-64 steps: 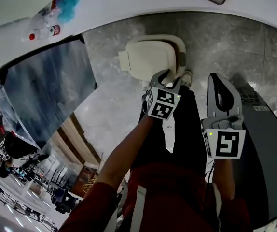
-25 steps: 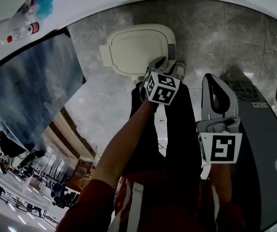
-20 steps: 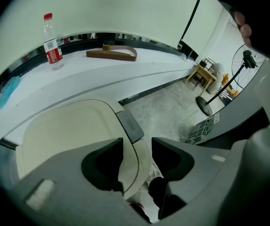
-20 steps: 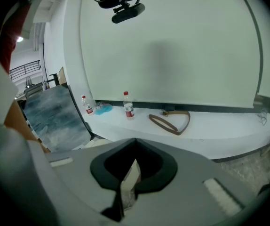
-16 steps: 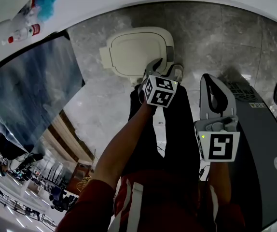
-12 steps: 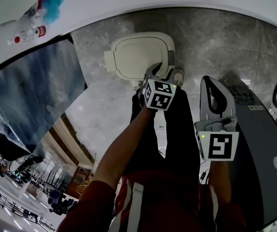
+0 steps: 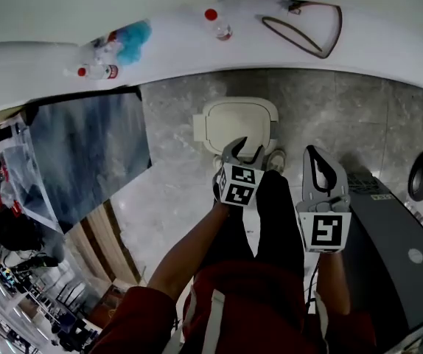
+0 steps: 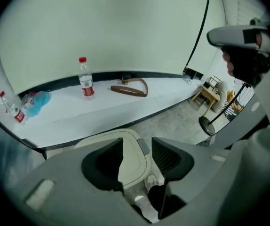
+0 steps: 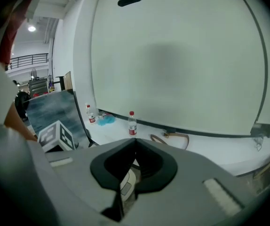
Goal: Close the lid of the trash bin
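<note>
My left hand-held gripper (image 7: 248, 147) open and empty, poised just over the cream trash bin (image 7: 239, 121), lid down flat, bin on the grey floor (image 7: 173, 186), my right hand-held gripper (image 7: 316, 158) closed on nothing, off to the bin's right.

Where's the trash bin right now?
In the head view, the trash bin sits on the grey floor near the top middle, just beyond the left gripper and close to the long white shelf.
</note>
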The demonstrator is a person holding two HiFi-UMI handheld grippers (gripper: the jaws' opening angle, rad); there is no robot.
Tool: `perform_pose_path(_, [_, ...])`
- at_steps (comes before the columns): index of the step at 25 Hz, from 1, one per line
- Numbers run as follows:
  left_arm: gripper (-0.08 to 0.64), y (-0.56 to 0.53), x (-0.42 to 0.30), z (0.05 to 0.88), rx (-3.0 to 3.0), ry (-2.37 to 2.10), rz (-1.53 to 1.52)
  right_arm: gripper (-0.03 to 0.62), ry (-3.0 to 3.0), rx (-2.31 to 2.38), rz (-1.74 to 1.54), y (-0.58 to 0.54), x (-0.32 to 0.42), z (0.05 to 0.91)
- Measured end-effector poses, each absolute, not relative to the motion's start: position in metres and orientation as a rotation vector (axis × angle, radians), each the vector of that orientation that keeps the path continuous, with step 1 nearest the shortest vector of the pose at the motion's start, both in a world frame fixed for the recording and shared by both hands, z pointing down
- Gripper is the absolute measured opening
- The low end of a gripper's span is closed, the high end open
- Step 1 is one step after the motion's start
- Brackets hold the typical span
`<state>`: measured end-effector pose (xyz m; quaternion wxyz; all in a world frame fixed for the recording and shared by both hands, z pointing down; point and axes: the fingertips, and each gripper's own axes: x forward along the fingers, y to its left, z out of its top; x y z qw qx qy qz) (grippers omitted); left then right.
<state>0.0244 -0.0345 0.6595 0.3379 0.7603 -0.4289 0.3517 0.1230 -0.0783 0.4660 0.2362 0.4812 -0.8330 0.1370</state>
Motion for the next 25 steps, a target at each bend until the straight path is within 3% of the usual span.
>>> perform_pose_path(25, [0.196, -0.054, -0.17, 0.303, 2.187, -1.83, 0.387, 0.0, -2.488, 1.397, -0.021, -0.096, 0.027, 0.231])
